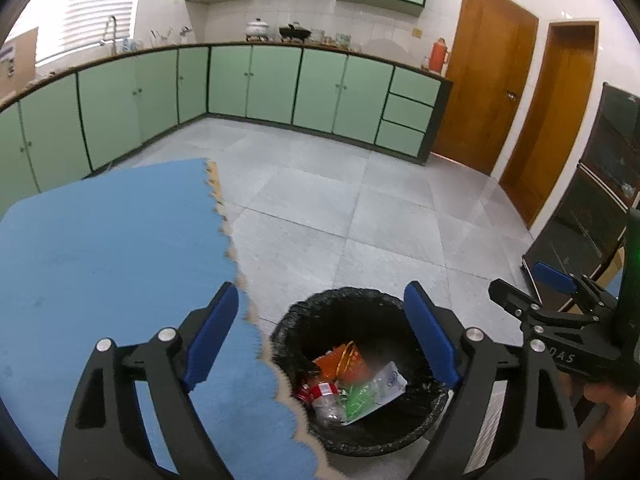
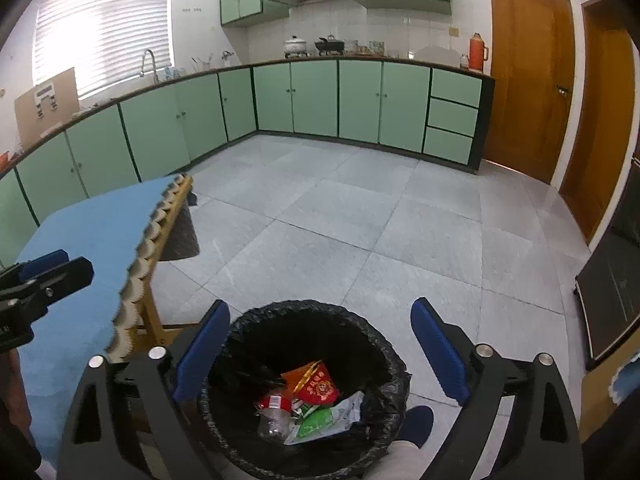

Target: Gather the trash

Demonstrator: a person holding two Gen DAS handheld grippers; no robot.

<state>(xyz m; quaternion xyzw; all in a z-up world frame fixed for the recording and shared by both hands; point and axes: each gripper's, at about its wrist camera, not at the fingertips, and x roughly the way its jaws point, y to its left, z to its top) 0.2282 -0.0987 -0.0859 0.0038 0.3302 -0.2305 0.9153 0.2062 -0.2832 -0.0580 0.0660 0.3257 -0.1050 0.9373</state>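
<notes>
A round bin lined with a black bag stands on the floor beside the table. Inside lie a red-orange wrapper, a clear plastic bottle with a red label and a green-and-white packet. My left gripper hangs above the bin, open, nothing between its blue pads. My right gripper is also open and empty over the bin. Each gripper shows in the other's view: the right gripper at the right edge, the left gripper at the left edge.
A table under a blue mat with a scalloped edge stands left of the bin. Grey tiled floor stretches to green cabinets and wooden doors. A dark cabinet stands at the right. A dark blue shoe sits by the bin.
</notes>
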